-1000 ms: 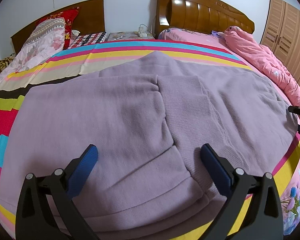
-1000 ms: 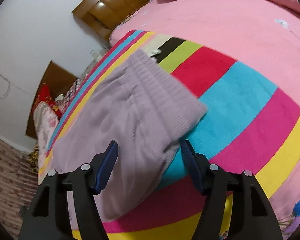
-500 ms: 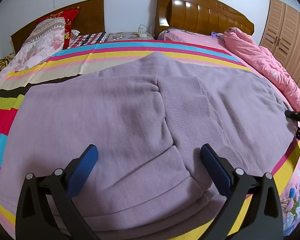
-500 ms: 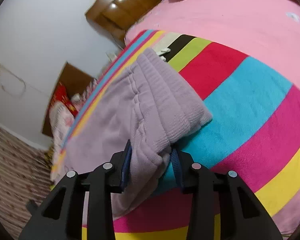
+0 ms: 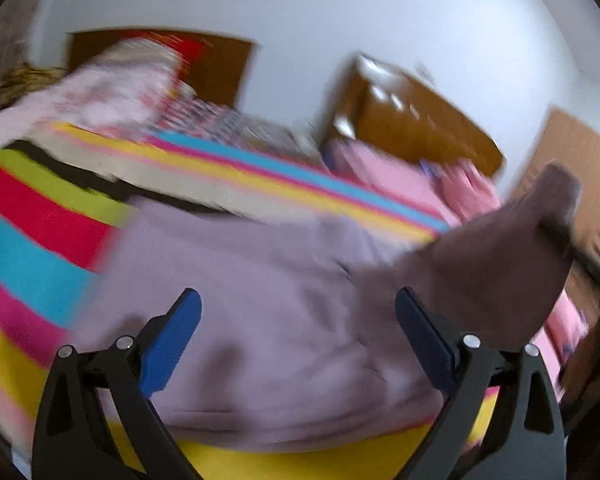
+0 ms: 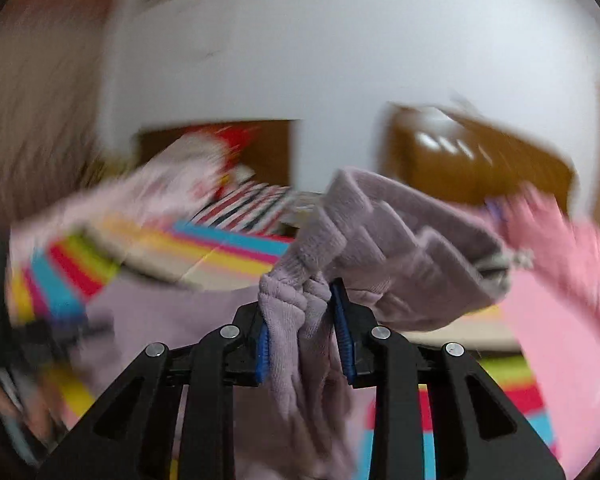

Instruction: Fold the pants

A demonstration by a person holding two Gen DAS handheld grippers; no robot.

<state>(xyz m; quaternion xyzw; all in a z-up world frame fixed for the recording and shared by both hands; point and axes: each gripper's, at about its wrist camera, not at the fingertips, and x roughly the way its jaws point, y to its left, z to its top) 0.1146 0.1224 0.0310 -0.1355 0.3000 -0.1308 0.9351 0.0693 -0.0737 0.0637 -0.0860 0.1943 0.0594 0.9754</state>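
The lilac knit pants (image 5: 260, 312) lie on the striped bed cover (image 5: 40, 248), blurred by motion. Their right end (image 5: 500, 256) is lifted off the bed. My left gripper (image 5: 298, 340) is open and empty, hovering over the near part of the pants. My right gripper (image 6: 302, 328) is shut on the bunched waistband end of the pants (image 6: 380, 240) and holds it up in the air, the ribbed band draping to the right.
Two wooden headboards (image 5: 412, 124) stand against the white wall. Patterned pillows (image 5: 100, 84) lie at the far left. A pink quilt (image 6: 572, 272) covers the bed to the right. A wooden wardrobe (image 5: 580, 168) is at the right edge.
My right gripper closed on the waistband end and lifted it off the bed, swinging toward the headboards. My left gripper tilted and shifted; both views are now motion-blurred.
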